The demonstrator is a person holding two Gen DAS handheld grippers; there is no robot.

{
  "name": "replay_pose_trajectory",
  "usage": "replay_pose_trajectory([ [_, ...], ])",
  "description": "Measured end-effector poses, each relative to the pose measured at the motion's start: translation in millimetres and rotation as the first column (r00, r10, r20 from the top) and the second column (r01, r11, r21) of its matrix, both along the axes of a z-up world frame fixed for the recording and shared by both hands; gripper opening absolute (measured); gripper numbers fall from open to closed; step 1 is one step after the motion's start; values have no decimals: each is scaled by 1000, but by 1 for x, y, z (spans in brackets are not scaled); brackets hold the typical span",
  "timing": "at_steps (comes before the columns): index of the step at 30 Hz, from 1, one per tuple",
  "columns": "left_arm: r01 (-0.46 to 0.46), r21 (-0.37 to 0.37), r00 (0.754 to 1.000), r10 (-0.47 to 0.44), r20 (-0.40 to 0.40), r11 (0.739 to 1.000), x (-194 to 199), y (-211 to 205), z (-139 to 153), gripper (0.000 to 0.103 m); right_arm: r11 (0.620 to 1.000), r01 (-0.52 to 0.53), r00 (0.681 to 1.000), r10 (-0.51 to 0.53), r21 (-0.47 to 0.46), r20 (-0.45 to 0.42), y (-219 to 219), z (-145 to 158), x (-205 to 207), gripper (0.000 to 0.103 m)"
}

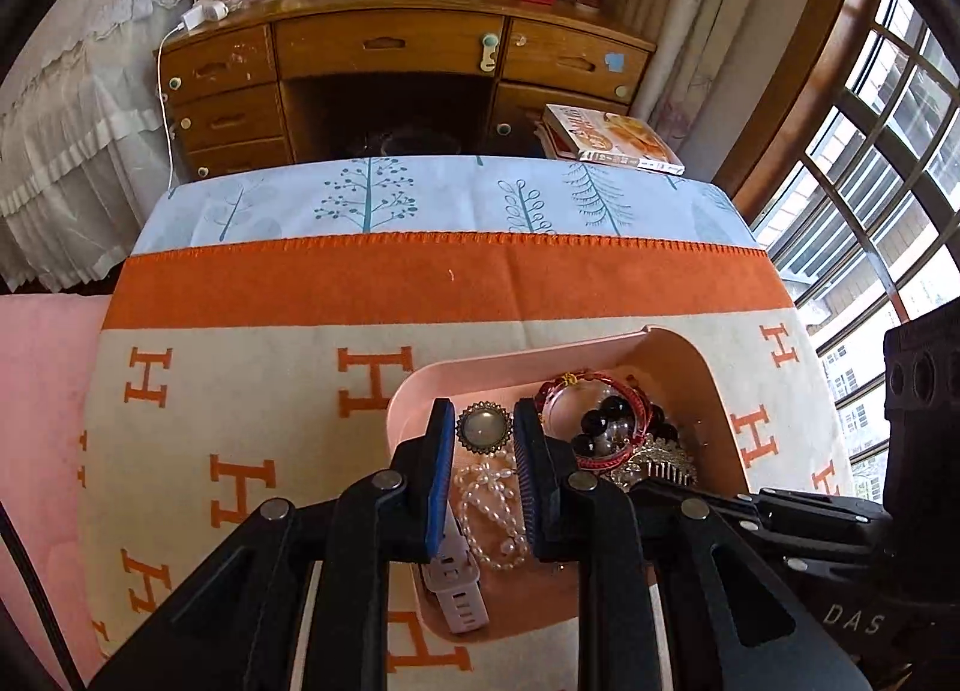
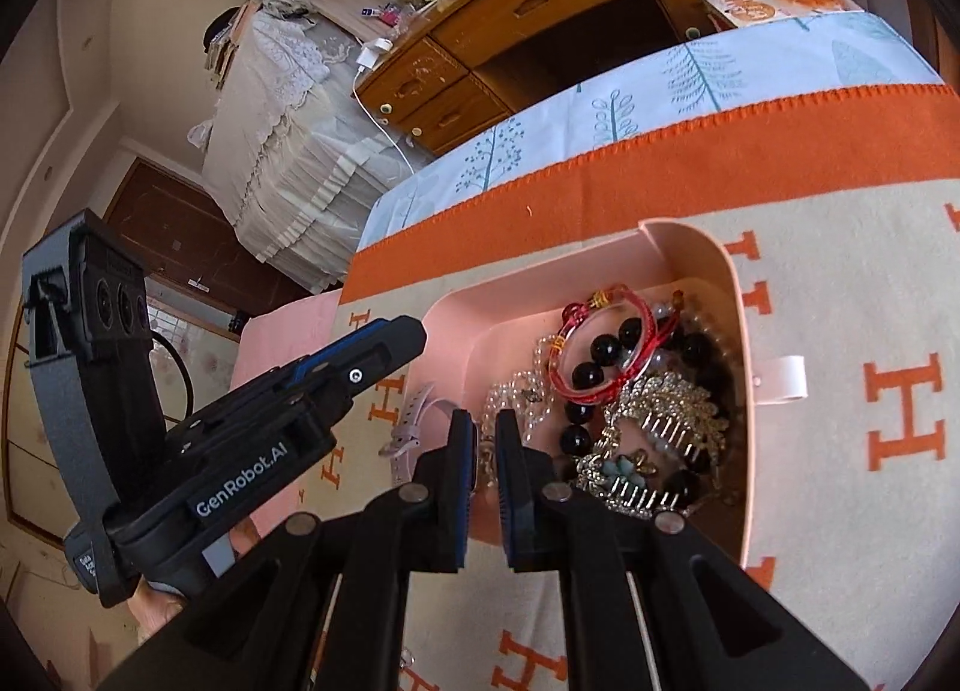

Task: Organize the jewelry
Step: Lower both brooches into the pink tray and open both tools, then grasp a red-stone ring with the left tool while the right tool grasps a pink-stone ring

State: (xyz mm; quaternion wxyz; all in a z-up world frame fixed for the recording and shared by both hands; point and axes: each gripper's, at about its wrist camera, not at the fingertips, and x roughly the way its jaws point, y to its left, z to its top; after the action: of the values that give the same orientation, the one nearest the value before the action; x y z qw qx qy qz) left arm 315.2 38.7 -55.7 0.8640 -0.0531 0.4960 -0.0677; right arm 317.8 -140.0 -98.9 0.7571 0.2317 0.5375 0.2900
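- From the left wrist we look down our left gripper (image 1: 483, 421); its blue-padded jaws stand a little apart with nothing pressed between them, hanging over the shallow pink plastic tray (image 1: 714, 385); beneath the gap lie the round gold-rimmed brooch with a pale stone (image 1: 483, 428) and the white pearl-bead strand (image 1: 489, 511); a pale lilac watch strap (image 1: 456, 583) lies under the left jaw at the tray's near edge; the red bangle (image 1: 606, 421) and the black bead bracelet (image 1: 600, 421) sit to the right.
- We judge the step as sorting within a tray that already holds the jewelry; the next move calls for choosing one piece, likely brooch or pearls, and a careful descent so the tangled strands do not come along.
- From the right wrist our right gripper (image 2: 486, 445) hangs over the tray's near left part; its jaws are almost together and seem empty; the gold crystal hair comb (image 2: 672, 415) lies just right of it.
- The tray rests on a cream blanket with orange H letters and an orange border (image 2: 840, 283), over a pale blue tree-print cloth (image 1: 444, 199); beyond stand a wooden desk with drawers (image 1: 390, 49), a lace-covered bed (image 2: 288, 139) and a barred window (image 1: 888, 151).
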Motion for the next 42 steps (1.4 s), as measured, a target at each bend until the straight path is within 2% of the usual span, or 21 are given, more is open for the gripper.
replay_pose_trajectory([
  [1,-2,-9,1000,2,-3,1000,0,2,-2,24,1000,-5,1000,5,-2,0,3,-1,-1,10],
  [4,-10,-4,1000,10,-7,1000,-1,4,-6,24,1000,0,1000,0,-19,12,5,1,-4,16],
  [12,-4,0,1000,4,10,1000,-21,3,4,25,999,-15,997,18,-33,80,1,21,-27,16],
  [20,24,25,998,-25,53,999,-78,-4,26,27,991,-85,981,102,-108,162,-3,44,-79,16],
  [26,27,43,997,-31,77,999,-129,4,40,30,979,-99,969,135,-176,206,-17,54,-123,16],
  [28,24,48,996,-28,84,999,-146,8,42,40,975,-96,965,141,-202,221,-22,55,-136,16],
  [30,18,53,995,-23,93,998,-164,14,43,45,970,-98,961,150,-222,232,-26,56,-148,16],
  [34,-9,54,997,5,83,998,-195,26,33,46,953,-118,952,188,-277,243,-32,49,-168,16],
  [42,-27,14,999,26,32,1000,-238,31,-18,45,895,-194,924,304,-401,232,-30,10,-194,16],
])
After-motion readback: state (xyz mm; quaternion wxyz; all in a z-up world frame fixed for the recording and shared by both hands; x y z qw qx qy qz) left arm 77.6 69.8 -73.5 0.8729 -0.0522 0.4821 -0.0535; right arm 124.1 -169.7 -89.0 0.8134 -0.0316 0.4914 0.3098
